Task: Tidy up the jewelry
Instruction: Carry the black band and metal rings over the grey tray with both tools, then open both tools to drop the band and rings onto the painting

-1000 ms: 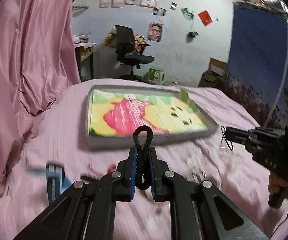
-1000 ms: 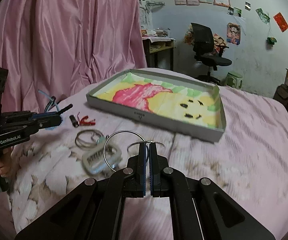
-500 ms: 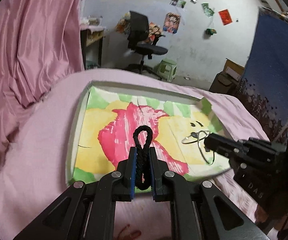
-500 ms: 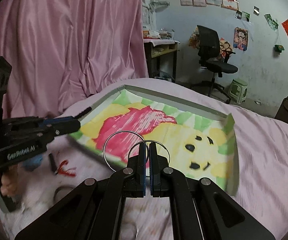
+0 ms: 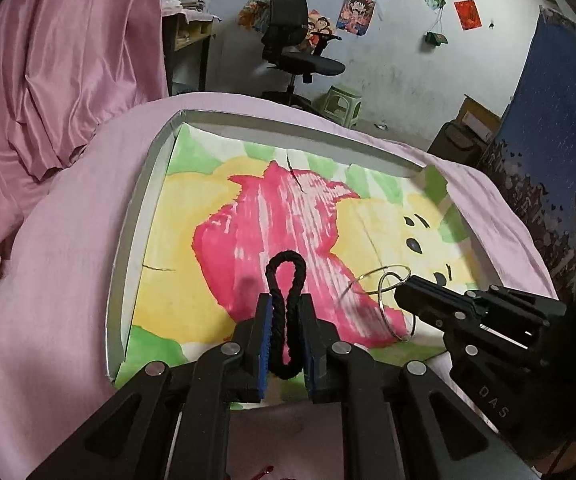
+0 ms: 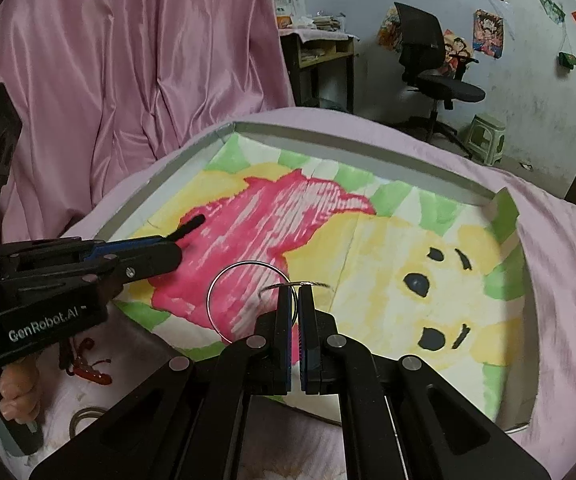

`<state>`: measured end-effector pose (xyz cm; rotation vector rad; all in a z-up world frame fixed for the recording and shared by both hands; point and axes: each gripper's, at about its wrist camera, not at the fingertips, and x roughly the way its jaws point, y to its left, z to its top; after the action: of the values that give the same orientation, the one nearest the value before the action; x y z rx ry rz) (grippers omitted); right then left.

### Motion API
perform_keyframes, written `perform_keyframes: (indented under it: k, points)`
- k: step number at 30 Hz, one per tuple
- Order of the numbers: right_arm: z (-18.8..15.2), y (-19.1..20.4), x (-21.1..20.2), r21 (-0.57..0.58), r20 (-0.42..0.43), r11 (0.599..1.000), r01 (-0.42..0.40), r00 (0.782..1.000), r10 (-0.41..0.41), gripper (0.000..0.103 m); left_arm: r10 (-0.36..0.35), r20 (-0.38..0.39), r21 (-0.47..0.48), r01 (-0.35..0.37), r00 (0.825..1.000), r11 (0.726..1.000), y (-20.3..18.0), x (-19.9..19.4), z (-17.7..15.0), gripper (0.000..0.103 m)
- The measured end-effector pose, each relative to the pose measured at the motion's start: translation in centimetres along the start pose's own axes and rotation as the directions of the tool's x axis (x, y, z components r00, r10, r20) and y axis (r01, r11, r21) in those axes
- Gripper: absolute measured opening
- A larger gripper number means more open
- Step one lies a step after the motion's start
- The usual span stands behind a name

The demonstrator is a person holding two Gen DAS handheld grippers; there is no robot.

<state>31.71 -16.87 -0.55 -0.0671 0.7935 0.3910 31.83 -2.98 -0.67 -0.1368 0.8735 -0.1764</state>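
**A:** Start nearest the tray. What does each tool carry?

**B:** The left gripper (image 5: 286, 334) has its jaws pinched tight on a black cord loop (image 5: 286, 280), which sticks out past the fingertips above the near end of the tray (image 5: 128, 264). The right gripper (image 6: 297, 320) has its jaws nearly closed on two thin silver hoops (image 6: 244, 300), one large and one smaller, which hang just over the tray's painted lining.

**A:** Where do they sit against the tray's picture?

**B:** The cord loop is over the pink patch. The hoops are over the border between the pink patch and the yellow bear face; from the left wrist camera they show to the right of the cord loop, at the tip of the right gripper (image 5: 408, 288).

**A:** Anything outside the tray?

**B:** On the near left of the tray, on the pink bedspread (image 6: 568, 264), lie a small red trinket (image 6: 92, 372) and part of a metal ring (image 6: 86, 420). The left gripper (image 6: 184, 236) reaches in over the tray's left rim, with a hand (image 6: 12, 396) on its grip.

**A:** And beyond the tray?

**B:** A pink curtain (image 6: 128, 60) hangs to the far left of the tray. Farther back stand a black office chair (image 6: 432, 60), a green stool (image 6: 486, 138) and a wall with posters (image 6: 488, 32).
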Motion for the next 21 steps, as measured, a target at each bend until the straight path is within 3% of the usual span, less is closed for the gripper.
perform_keyframes:
  k: [7, 11, 16, 18, 20, 21]
  points:
    - [-0.3, -0.6, 0.1, 0.016, -0.017, 1.000, -0.003, 1.000, 0.003, 0.005, -0.023, 0.051, -0.013, 0.024, 0.998, 1.000, 0.1, -1.2, -0.6, 0.039]
    - [-0.7, -1.0, -0.6, 0.021, -0.004, 1.000, 0.004, 1.000, -0.004, 0.005, -0.013, 0.114, -0.032, 0.017, 0.993, 0.999, 0.3, -2.7, -1.4, 0.047]
    - [-1.3, -1.3, -2.3, 0.029, 0.037, 0.999, 0.016, 0.999, -0.017, 0.006, 0.029, 0.203, -0.038, -0.022, 0.979, 0.999, 0.2, -4.9, -3.0, 0.065]
    - [-1.7, -1.5, -3.5, 0.039, 0.073, 0.999, 0.023, 0.997, -0.025, 0.015, 0.048, 0.235, -0.036, -0.041, 0.971, 0.999, 0.1, -5.8, -3.6, 0.071]
    - [-2.3, -1.8, -4.9, 0.064, 0.120, 0.998, 0.024, 0.992, -0.031, 0.039, 0.061, 0.265, -0.031, -0.055, 0.962, 0.998, -0.1, -6.8, -4.2, 0.077]
    - [-2.6, -1.9, -5.6, 0.079, 0.143, 0.997, 0.022, 0.989, -0.034, 0.042, 0.067, 0.285, -0.029, -0.061, 0.956, 0.998, -0.1, -7.3, -4.6, 0.079]
